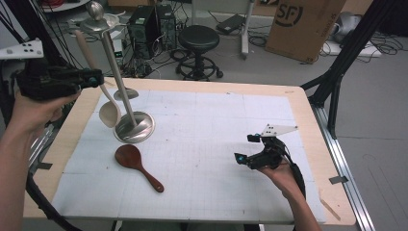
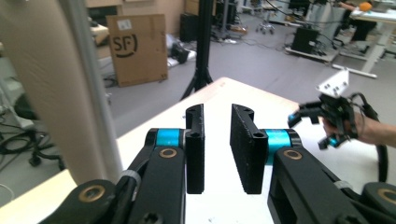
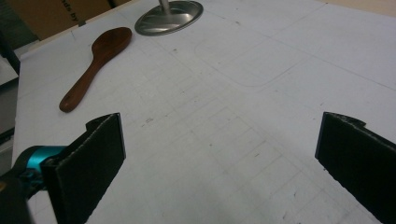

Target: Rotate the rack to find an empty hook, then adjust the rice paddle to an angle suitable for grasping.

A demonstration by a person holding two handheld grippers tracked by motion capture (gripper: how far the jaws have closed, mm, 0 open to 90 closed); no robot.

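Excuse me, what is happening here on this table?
A person holds tongs in each hand at a white-covered table. The left tongs are raised beside a metal utensil stand, next to a pale spoon that hangs on it; their jaws are slightly apart with nothing between them. The right tongs wait low over the table, jaws wide open and empty. A dark wooden spoon lies flat in front of the stand, untouched.

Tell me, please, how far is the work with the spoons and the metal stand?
One pale spoon already hangs on the metal stand. The left gripper is beside its handle, jaws apart with nothing between them. The brown spoon lies on the table, probably still to be hung. The right gripper waits open.
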